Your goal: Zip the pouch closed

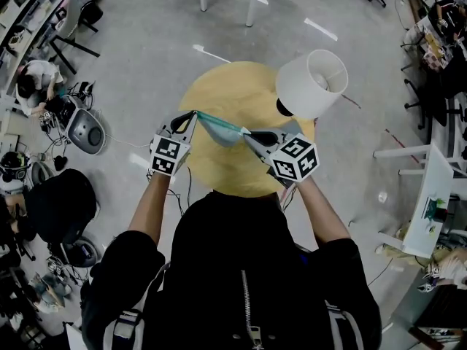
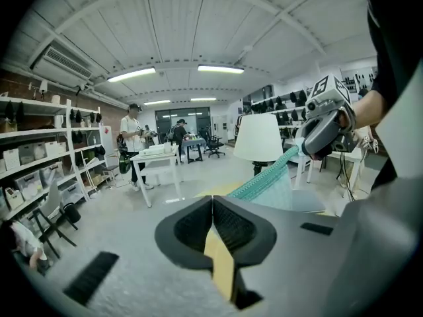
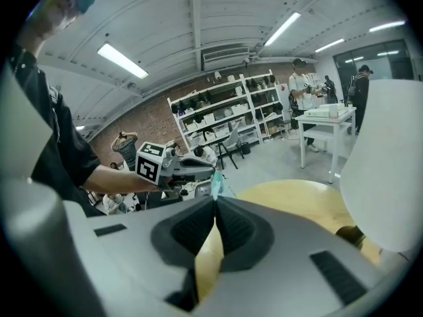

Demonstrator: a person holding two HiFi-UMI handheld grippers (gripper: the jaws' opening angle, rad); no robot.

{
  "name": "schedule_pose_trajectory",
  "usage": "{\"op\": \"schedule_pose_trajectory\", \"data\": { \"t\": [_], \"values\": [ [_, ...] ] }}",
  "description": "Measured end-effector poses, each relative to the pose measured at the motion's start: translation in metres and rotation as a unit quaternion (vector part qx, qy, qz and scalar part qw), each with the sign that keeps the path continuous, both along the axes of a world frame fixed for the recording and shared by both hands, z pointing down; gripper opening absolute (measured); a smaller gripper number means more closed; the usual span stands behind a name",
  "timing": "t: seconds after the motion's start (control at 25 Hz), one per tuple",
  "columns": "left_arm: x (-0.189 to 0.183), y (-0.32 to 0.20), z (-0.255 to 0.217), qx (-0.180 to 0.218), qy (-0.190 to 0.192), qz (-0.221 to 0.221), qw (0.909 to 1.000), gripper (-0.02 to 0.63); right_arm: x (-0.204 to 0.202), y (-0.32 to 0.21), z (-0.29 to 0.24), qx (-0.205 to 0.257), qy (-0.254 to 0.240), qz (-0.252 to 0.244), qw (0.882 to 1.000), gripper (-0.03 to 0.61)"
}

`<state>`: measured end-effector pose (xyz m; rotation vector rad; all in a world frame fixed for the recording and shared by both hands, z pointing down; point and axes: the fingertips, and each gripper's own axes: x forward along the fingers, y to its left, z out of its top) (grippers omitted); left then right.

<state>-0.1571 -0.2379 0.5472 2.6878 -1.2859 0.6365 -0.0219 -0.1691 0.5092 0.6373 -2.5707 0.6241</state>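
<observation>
- Both forearms come up from the bottom of the head view, left forearm (image 1: 149, 206) and right forearm (image 1: 321, 210). They angle in a bit toward each other, so the grippers meet over the round yellow table (image 1: 219, 170).
- The left gripper (image 1: 191, 117) points forward and in toward the middle, nose tipped slightly down. Its jaws are clamped together on the left end of the teal pouch (image 1: 222, 128).
- The right gripper (image 1: 252, 133) mirrors it, aimed in toward the left one and also a little nose-down. Its jaws are pinched closed too, with a sliver of teal poking out at the tips in its own view.
- So the pouch is strung between the two sets of tips, hanging above the near half of the table. It sags a little in the middle and looks lifted clear of the tabletop.
- In the left gripper view the zip teeth (image 2: 264, 177) run along the pouch's top edge, up toward the right gripper.
- Tight spot: the lamp (image 1: 312, 82), with its white shade, is just beside the right gripper on the far right side.
- The far-left part of the table is bare, and its near edge sits right at the person's chest.
- There's open grey floor (image 1: 146, 71) around the table, and the white desk (image 1: 427, 195) off to the right is well apart.
</observation>
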Motion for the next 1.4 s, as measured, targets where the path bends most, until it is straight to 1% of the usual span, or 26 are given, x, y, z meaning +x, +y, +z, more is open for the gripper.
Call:
{"op": "schedule_pose_trajectory", "data": {
  "t": [0.24,0.28,0.36,0.48,0.6,0.68,0.76,0.96,1.2,1.4],
  "values": [
    [0.003,0.004,0.009,-0.016,-0.003,0.004,0.9999,0.017,-0.004,-0.002,-0.003,0.003,-0.002,0.002,1.0,0.014],
    [0.004,0.005,0.009,-0.018,-0.001,0.004,0.9998,0.026,-0.004,-0.002,-0.003,0.003,0.0,0.004,1.0,0.014],
    [0.005,0.006,0.008,-0.021,0.006,0.003,0.9998,0.04,-0.004,-0.003,-0.002,0.002,0.003,0.009,1.0,0.014],
    [0.009,0.007,0.003,-0.021,0.019,0.001,0.9996,0.04,-0.001,-0.007,0.002,0.002,0.011,0.021,1.0,0.015],
    [0.013,0.007,-0.005,-0.015,0.03,-0.003,0.9994,0.032,0.006,-0.013,0.006,0.009,0.022,0.043,0.999,0.017],
    [0.015,0.008,-0.012,-0.008,0.033,-0.005,0.9994,0.021,0.01,-0.019,0.006,0.018,0.025,0.061,0.998,0.017],
    [0.018,0.009,-0.019,-0.002,0.045,-0.01,0.9989,0.006,0.015,-0.024,0.004,0.028,0.022,0.078,0.996,0.018],
    [0.017,0.008,-0.04,0.013,0.073,-0.019,0.9971,0.003,0.018,-0.038,-0.01,0.069,0.006,0.114,0.991,0.017],
    [0.009,0.005,-0.055,0.026,0.083,-0.023,0.996,0.003,0.014,-0.05,-0.029,0.111,-0.002,0.139,0.984,0.015],
    [0.007,0.007,-0.054,0.025,0.083,-0.024,0.996,0.003,0.016,-0.051,-0.034,0.126,-0.006,0.148,0.981,0.015]
  ]
}}
